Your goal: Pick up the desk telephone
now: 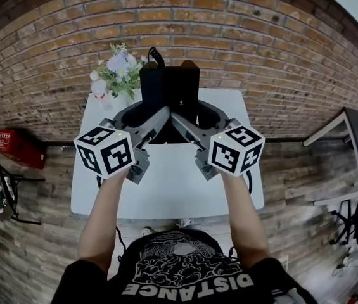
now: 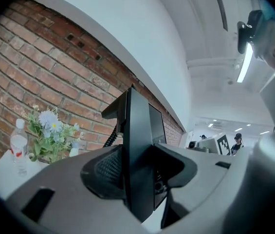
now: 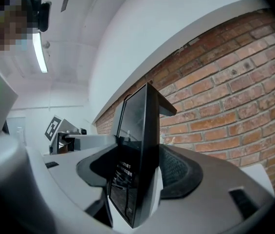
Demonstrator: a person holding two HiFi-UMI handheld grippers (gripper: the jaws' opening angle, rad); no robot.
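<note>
The left gripper's fingers (image 2: 103, 172) stand fairly wide apart, clamped on one side edge of the desk telephone (image 2: 139, 145), whose black body runs edge-on between the ribbed pads. The right gripper's fingers (image 3: 176, 172) are spread about as wide and pinch the opposite side edge of the same desk telephone (image 3: 139, 130); its dark glossy face shows to the left of the edge.

In the head view the left gripper (image 1: 158, 118) and the right gripper (image 1: 185, 122) come in from either side and meet at the near end of the desk telephone (image 1: 169, 84), so the two carry it between them. It hangs in the air over the far half of the white bench (image 1: 166, 195), tilted rather than flat, with white bench surface showing beneath its lower end in the left gripper view. A black coiled cord (image 1: 156, 57) sticks out at its far end.

Each gripper bears a marker cube, the left one (image 1: 104, 151) and the right one (image 1: 237, 147), with the person's forearms running back from them.

On the bench's far left corner stands a bunch of pale flowers (image 1: 120, 71), with a clear water bottle (image 2: 18, 143) just beside it. Behind the bench rises a brick wall (image 1: 229, 37). A red crate (image 1: 17, 147) sits on the floor to the left, well apart from the bench.
</note>
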